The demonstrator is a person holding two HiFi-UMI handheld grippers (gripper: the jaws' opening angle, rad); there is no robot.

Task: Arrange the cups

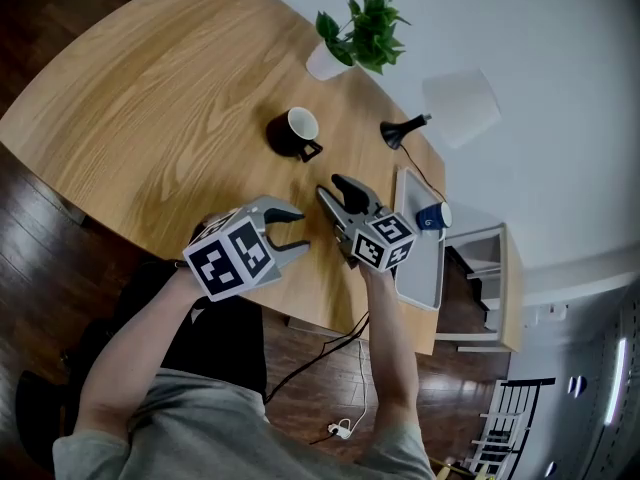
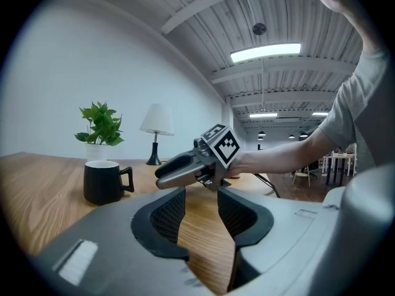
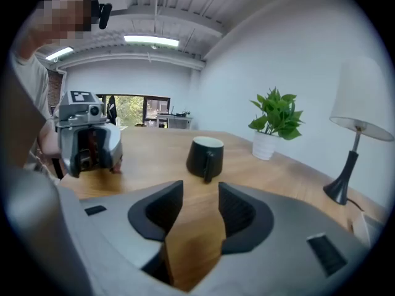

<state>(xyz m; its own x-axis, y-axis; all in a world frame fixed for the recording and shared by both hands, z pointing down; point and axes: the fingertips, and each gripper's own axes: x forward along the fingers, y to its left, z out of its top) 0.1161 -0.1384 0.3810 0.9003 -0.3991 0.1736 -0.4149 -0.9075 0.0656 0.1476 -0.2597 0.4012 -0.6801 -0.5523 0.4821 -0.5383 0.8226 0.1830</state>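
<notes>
Left tool point(image 1: 300, 231) and right tool point(image 1: 330, 185) both released, empty, over bench point(image 1: 150, 98). Black cup point(image 1: 296, 131) upright beyond right tool, not touching.

Wooden table point(image 1: 150, 98), light grain, rounded edge; dark plank floor point(image 1: 40, 28) beneath it. Potted plant point(image 1: 362, 28), green leaves in a white pot, upright at the far edge of the table; table lamp point(image 1: 458, 104), white shade on a black stem and base, upright, near the plant. Grey tray point(image 1: 415, 268) at the right end of the table. Black cable point(image 1: 310, 363) trails over the floor. Strip light point(image 2: 265, 52) lit on a ribbed ceiling.
</notes>
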